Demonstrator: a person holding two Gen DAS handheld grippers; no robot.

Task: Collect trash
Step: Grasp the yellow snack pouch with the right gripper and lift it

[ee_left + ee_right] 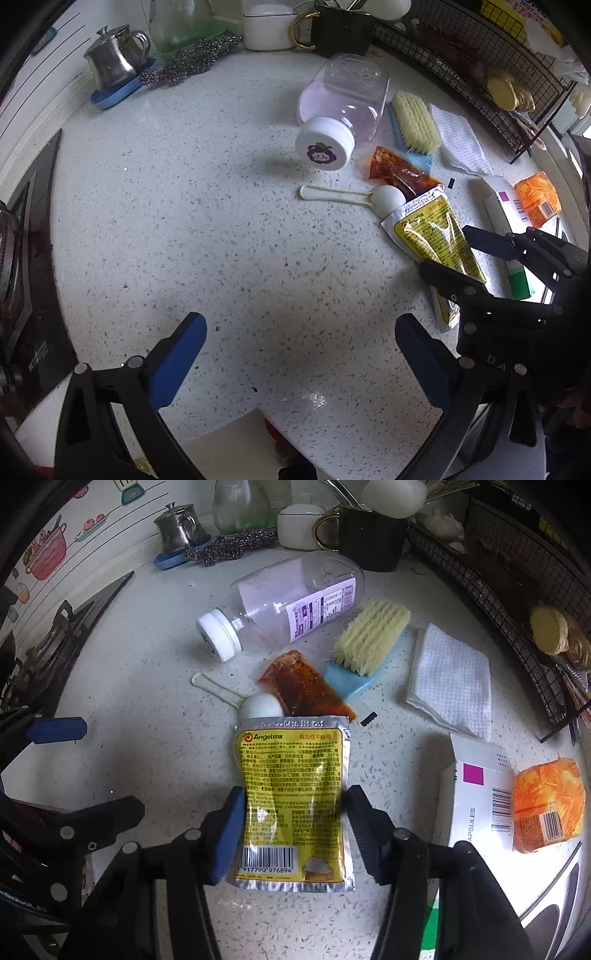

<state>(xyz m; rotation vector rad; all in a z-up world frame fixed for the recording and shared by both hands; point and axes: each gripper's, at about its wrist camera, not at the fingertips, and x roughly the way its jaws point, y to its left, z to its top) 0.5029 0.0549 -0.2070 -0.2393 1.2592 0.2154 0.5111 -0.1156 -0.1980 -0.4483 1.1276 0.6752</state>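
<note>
Right gripper (291, 827) clamped on yellow "Angel" yeast packet (291, 797), barcode 917790 976894; left gripper (299, 350) agape.

Yellow-silver packet (291, 805); speckled white counter (184, 221); blue-padded tongs (299, 354).

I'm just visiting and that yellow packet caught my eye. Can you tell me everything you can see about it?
The yellow packet is a flat foil sachet with silver sealed edges, an "Angel" logo, dense small print and a barcode near its lower end. It looks crinkled and its top edge seems torn open. It lies flat on the speckled countertop, its top end against a white egg-shaped spoon bowl and a red sauce sachet. The right gripper straddles it, one finger on each side, touching or nearly touching its edges.
</note>
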